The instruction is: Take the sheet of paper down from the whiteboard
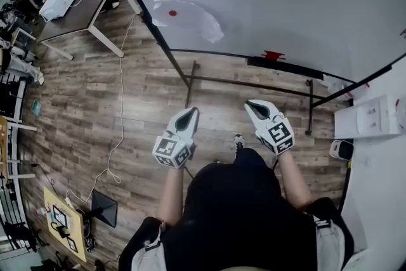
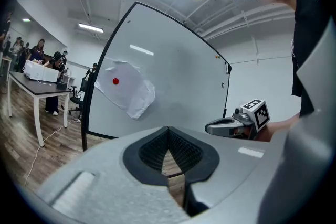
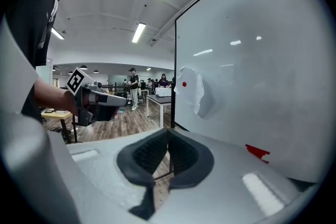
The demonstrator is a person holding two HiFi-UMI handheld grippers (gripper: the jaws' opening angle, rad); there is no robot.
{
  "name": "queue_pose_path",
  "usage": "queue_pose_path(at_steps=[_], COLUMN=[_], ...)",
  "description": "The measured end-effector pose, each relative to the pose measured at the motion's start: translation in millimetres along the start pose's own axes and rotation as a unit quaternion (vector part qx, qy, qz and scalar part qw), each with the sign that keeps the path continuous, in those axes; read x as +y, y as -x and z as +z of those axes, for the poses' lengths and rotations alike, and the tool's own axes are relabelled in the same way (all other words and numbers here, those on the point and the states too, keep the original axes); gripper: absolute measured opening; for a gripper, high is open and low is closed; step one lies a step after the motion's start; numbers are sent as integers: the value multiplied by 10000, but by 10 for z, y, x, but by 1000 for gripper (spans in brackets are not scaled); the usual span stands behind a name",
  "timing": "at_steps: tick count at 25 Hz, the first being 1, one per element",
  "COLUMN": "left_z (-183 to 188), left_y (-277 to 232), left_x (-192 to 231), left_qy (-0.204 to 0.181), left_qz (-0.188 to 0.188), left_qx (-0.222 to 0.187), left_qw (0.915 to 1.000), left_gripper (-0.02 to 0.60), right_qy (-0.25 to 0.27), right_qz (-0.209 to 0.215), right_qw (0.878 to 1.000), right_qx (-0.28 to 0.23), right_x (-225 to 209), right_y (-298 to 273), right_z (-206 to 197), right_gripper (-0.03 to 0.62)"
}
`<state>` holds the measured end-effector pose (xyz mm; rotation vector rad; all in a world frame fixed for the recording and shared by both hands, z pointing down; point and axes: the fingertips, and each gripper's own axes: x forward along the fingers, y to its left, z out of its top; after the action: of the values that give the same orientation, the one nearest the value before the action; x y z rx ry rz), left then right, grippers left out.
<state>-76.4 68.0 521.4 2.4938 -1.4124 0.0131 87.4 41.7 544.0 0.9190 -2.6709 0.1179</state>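
Observation:
A crumpled white sheet of paper hangs on the whiteboard, pinned by a round red magnet. Both grippers are held out in front of the person, well short of the board and apart from the paper. My left gripper is shut with nothing in it. My right gripper is also shut and empty. In the left gripper view the paper lies ahead and to the left of the shut jaws, with the right gripper alongside. In the right gripper view the paper hangs ahead, slightly right.
The whiteboard's stand bars cross the wooden floor below the board. A red item sits on its tray. A table with a white box and several people is at the far left. A white cable trails on the floor.

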Motion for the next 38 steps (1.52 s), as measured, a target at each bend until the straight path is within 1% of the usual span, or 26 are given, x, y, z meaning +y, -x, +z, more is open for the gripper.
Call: queue_pose_path(at_steps=[2, 7, 13, 17, 22, 28, 38], left_z=[8, 30, 149, 186, 185, 210, 228], left_y=[-116, -362, -603, -637, -656, -675, -567], left_x=[13, 88, 76, 133, 165, 187, 213], left_qy=[4, 59, -50, -55, -12, 5, 49], left_qz=[32, 255, 458, 650, 849, 1044, 1524], left_qx=[22, 52, -10, -24, -57, -113, -240], left_qw=[10000, 9996, 9989, 9979, 9964, 9945, 9880], left_gripper=[11, 11, 11, 11, 11, 11, 11], right_qy=[-19, 102, 12, 84, -32, 18, 99], right_qz=[70, 366, 596, 734, 949, 1151, 1559], right_qw=[10000, 9992, 9982, 9972, 9955, 9933, 9877], right_qx=[41, 131, 98, 82, 27, 39, 11], right_x=[-101, -288, -597, -692, -738, -793, -814], right_y=[-54, -188, -320, -418, -484, -581, -708], right_z=[-23, -53, -28, 30, 48, 74, 119], right_gripper=[5, 5, 5, 5, 5, 5, 5])
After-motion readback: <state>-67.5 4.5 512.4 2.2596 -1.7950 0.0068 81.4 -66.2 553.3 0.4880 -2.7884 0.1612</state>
